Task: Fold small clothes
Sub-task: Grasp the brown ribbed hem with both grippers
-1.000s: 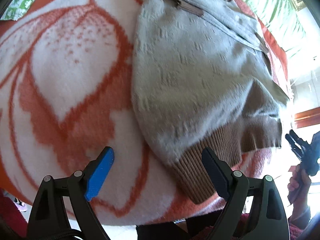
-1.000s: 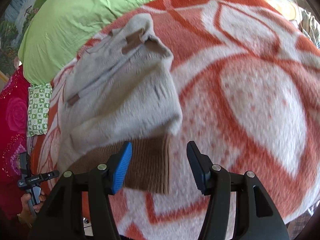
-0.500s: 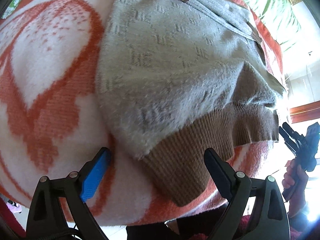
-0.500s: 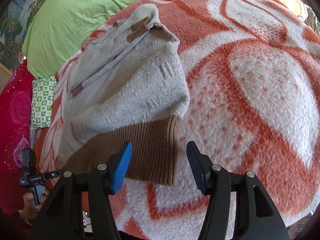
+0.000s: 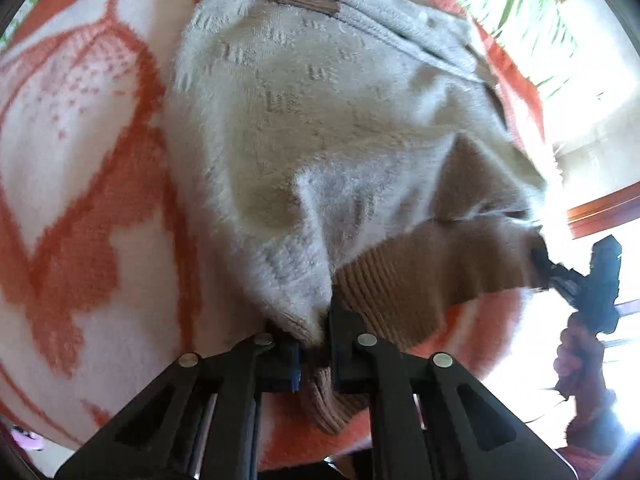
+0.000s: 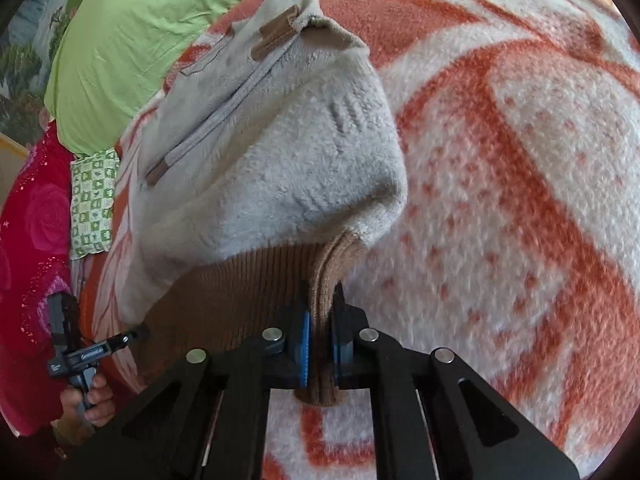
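A small fuzzy grey sweater (image 5: 320,120) with a brown ribbed hem (image 5: 400,280) lies on an orange and white blanket (image 5: 80,160). My left gripper (image 5: 316,340) is shut on the hem's left corner, bunching the fabric up. My right gripper (image 6: 320,344) is shut on the hem's right corner (image 6: 324,280); the sweater (image 6: 280,160) stretches away from it. The right gripper also shows in the left wrist view (image 5: 576,276), and the left gripper in the right wrist view (image 6: 88,352), each at an end of the hem.
A green pillow (image 6: 140,32) lies beyond the sweater at the head of the bed. A green checked cloth (image 6: 92,200) and red floral fabric (image 6: 28,260) lie at the left. The blanket (image 6: 520,200) spreads wide to the right.
Both grippers have moved forward onto the brown hem and closed on its corners. The fabric is now bunched and slightly lifted at each grip.
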